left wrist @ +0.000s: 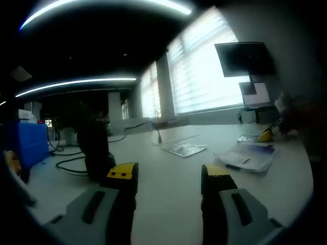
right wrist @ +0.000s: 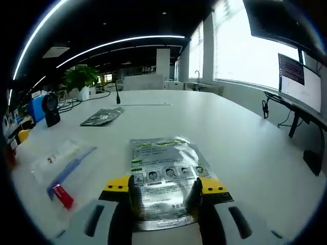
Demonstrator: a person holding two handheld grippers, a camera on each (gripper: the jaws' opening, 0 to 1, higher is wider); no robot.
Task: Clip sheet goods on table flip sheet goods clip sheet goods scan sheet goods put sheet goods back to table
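I note right gripper (right wrist: 166, 190) clamped on near end of silver sheet pouch (right wrist: 163, 173), pouch lying flat between 2 yellow-tipped fingers (right wrist: 118, 185) on white table (right wrist: 245, 148). Left gripper (left wrist: 168, 178) released, above table, grasping nothing.

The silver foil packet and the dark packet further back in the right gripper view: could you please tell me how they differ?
The silver foil packet is shiny and lies nearest, its near end between the right gripper's jaws; the dark packet is dull grey-green and lies untouched further back, toward the left. The silver one looks bigger, though nearness may account for that. Both are flat sheet packets lying on the white table.
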